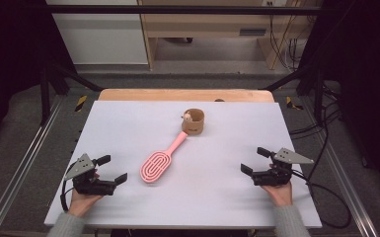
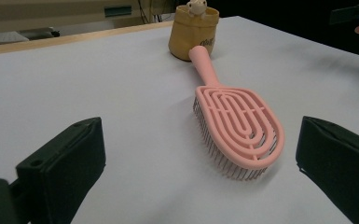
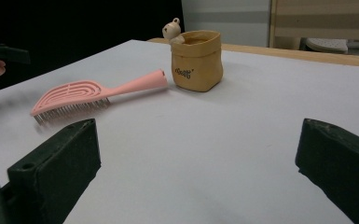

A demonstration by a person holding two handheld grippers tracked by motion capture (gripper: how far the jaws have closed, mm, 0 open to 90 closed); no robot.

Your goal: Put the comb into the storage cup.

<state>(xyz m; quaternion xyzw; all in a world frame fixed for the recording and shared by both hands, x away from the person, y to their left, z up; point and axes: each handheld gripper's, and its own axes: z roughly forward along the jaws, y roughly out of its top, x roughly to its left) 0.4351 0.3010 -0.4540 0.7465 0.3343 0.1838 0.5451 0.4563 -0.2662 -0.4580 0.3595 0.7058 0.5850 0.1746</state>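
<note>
Pink hairbrush [image 2: 235, 122], smooth matt plastic, thin metal-looking bristles underneath. Just beyond its handle tip, the tan pot [image 3: 196, 59] looks like matt, slightly creased paper or clay. White table cover [image 1: 128, 123] is smooth and matt; behind the pot, a bare wood edge [image 1: 177, 95].

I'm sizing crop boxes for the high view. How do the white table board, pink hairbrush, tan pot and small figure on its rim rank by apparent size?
Largest to smallest:
1. white table board
2. pink hairbrush
3. tan pot
4. small figure
</note>
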